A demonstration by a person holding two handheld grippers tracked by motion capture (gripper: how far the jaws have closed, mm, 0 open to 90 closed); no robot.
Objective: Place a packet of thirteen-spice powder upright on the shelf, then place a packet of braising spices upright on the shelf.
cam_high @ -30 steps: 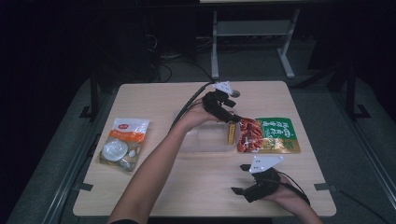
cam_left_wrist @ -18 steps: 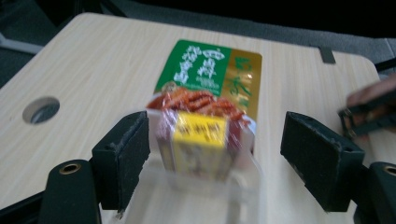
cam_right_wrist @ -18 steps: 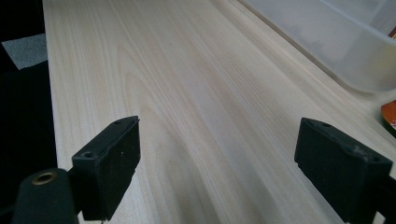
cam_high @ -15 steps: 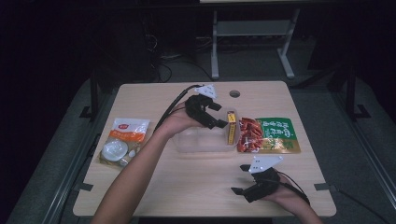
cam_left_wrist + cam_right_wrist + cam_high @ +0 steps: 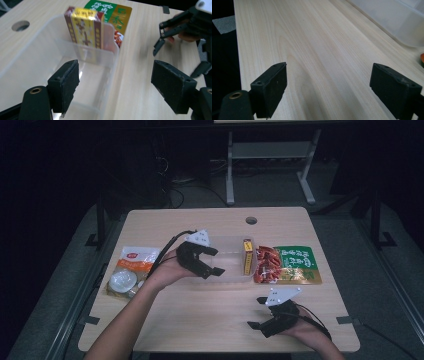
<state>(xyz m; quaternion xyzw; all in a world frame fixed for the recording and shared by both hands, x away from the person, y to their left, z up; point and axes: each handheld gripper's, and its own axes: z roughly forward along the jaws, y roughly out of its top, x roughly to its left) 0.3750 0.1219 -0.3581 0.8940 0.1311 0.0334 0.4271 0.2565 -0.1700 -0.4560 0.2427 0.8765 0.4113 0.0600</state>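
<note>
A clear plastic container [image 5: 231, 276] sits mid-table. A yellow and red box [image 5: 247, 257] stands on edge inside its right end. My left gripper [image 5: 216, 262] hovers open over the container's left part, holding nothing. In the left gripper view the box [image 5: 85, 32] leans against the container's far wall [image 5: 111, 53], beyond the open left gripper [image 5: 115, 87]. A green and red snack bag [image 5: 287, 265] lies just right of the container. My right gripper [image 5: 256, 312] rests open near the table's front edge; the right gripper [image 5: 328, 90] has bare wood between its jaws.
A clear bag with white round items [image 5: 129, 272] lies at the table's left side. A cable hole [image 5: 251, 220] is at the back edge. The container's corner [image 5: 397, 20] shows in the right gripper view. The other gripper [image 5: 175, 27] shows farther off in the left gripper view.
My left gripper has drawn back leftward from the container's right end to its left part, staying open. The box stays standing in the container. The right gripper has not moved.
</note>
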